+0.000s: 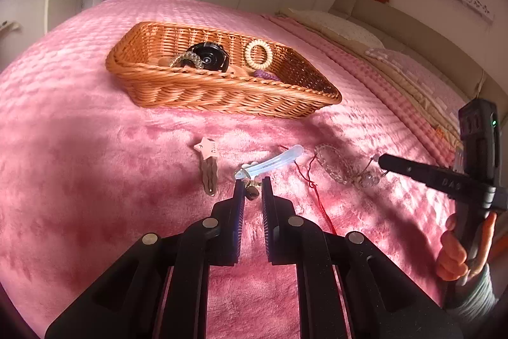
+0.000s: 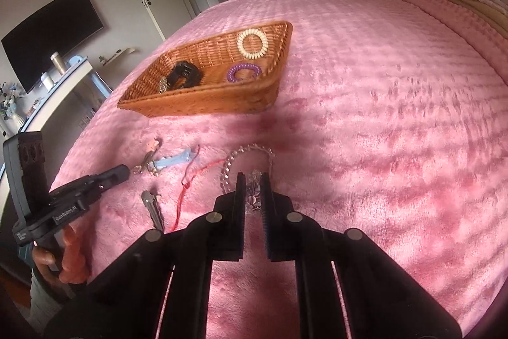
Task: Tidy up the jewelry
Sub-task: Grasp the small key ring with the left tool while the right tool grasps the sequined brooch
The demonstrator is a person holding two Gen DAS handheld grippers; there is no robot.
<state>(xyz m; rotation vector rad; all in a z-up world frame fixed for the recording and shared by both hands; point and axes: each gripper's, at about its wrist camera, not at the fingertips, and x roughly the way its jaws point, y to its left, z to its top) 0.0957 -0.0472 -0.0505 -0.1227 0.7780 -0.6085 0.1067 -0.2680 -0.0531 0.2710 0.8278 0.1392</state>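
On the pink blanket lies a pale blue hair clip with small gold charms at its near end. My left gripper is shut on that charm end. From the right wrist view the same gripper meets the blue clip from the left. My right gripper is shut on a clear bead bracelet, whose loop lies beyond the fingertips. A wicker basket stands farther back, holding a cream spiral tie, a purple one and a black piece.
A brown clip with a pink star lies left of the blue one. A red thread trails between clip and bracelet. A silver clip lies nearer me. Pillows line the bed's right side. A hand holds the right gripper.
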